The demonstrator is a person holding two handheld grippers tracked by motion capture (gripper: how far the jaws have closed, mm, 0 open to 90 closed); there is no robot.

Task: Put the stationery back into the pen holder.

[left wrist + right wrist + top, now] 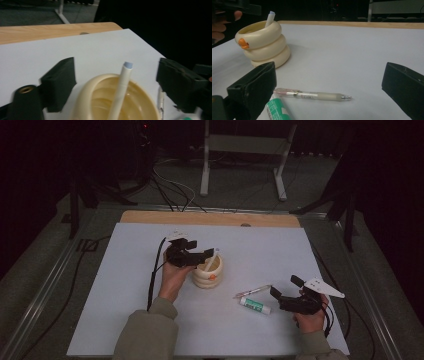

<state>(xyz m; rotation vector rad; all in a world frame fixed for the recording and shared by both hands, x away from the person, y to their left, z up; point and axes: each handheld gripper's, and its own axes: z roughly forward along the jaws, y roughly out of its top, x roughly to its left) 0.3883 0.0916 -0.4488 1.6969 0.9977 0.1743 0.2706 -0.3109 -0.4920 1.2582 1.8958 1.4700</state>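
The left claw (pixel 206 254) stood wide over the cream ringed holder (pixel 208 272) at mid-table, its jaws clear of the white pen (pixel 121 87) leaning inside, apparently just dropped in. The right claw (pixel 282 292), also wide and empty, waited near the clear pen (pixel 312 95) and glue stick (pixel 255 305), likely next.

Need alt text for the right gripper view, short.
A clear pen lies on the white table sheet between the open right gripper jaws. A green-labelled white tube lies lower left; a cream ringed cup holding a white stick stands behind.
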